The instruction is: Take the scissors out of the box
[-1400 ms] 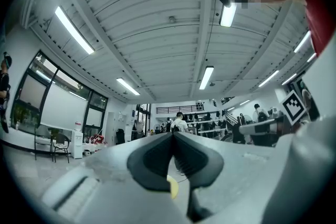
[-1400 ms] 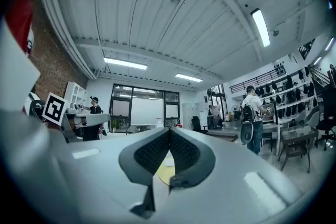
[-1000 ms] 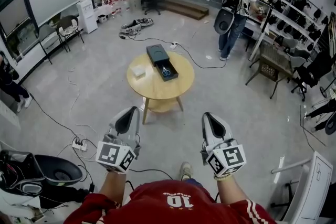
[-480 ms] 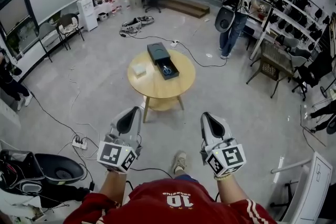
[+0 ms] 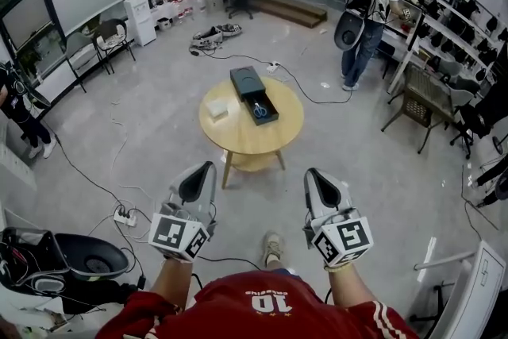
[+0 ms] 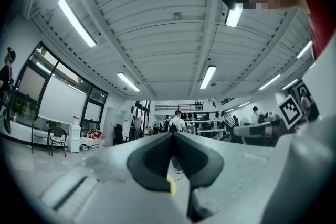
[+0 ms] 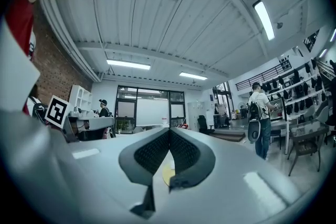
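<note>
- Left gripper has its fingers closed pad to pad, nothing between them; the left gripper view shows the same.
- Right gripper is also closed and empty, with the pads meeting at the tips.
- Both grippers sit side by side, well apart from each other, at about the same spots in the head view as a second ago.
- Versus a second ago, the round wooden table ahead of the fingertips has slid a little right in the head view; the gap to it looks about the same.
- The person's shoe, below and between the grippers, has shifted slightly left.
- Scissors with blue handles lie in the open drawer of the dark box on the table, well ahead of both fingertips and between their lines.
- The box and scissors have not moved on the table.
- A small white block sits left of the box, apart from it.
- Only bare floor lies between the fingers and the table.
- A black cable runs under the grippers, and a power strip lies left of the left gripper.
- Far ahead on the right, a person with a backpack stands at the shelves, now higher in the view.
</note>
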